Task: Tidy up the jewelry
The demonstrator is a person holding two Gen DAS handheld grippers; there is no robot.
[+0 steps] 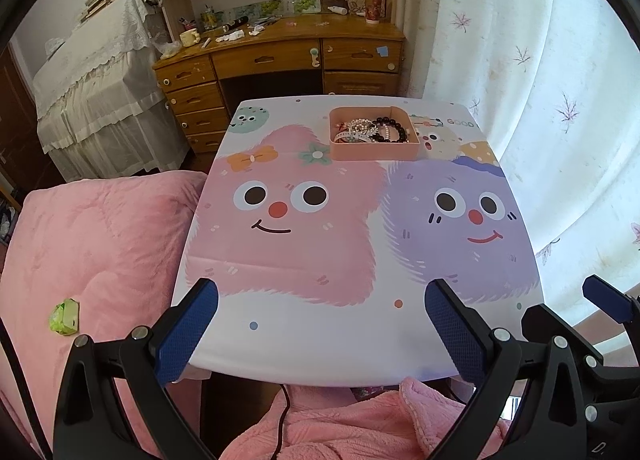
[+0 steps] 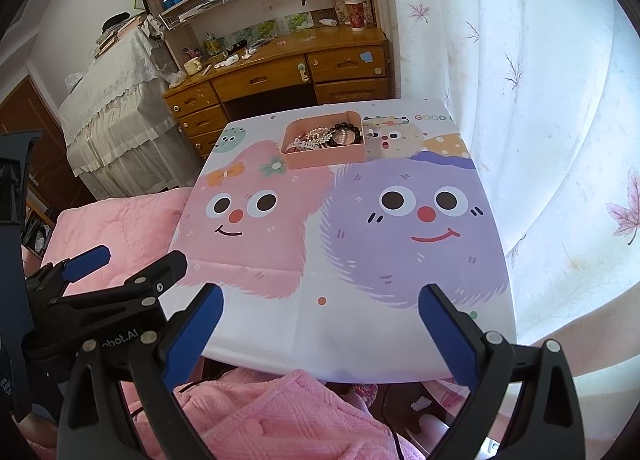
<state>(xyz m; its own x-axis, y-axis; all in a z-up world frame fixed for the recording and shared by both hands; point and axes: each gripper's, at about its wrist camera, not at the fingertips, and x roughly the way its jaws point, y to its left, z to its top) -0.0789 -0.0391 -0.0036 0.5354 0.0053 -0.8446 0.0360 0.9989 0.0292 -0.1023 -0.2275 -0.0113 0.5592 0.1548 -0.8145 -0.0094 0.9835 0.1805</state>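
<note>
Both grippers hover at the near edge of the cartoon-print table [image 1: 320, 340], left gripper [image 1: 320, 324] and right gripper [image 2: 320, 324] each spread wide and empty. Pink tray [image 1: 374, 150] sits at the far side, well apart from them, with bracelets [image 1: 390, 130] and other jewelry piled inside.

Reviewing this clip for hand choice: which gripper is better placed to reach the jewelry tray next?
Slightly the right. Both the left gripper and right gripper are open and empty at the near table edge, and the pink tray sits far, right of center.
</note>
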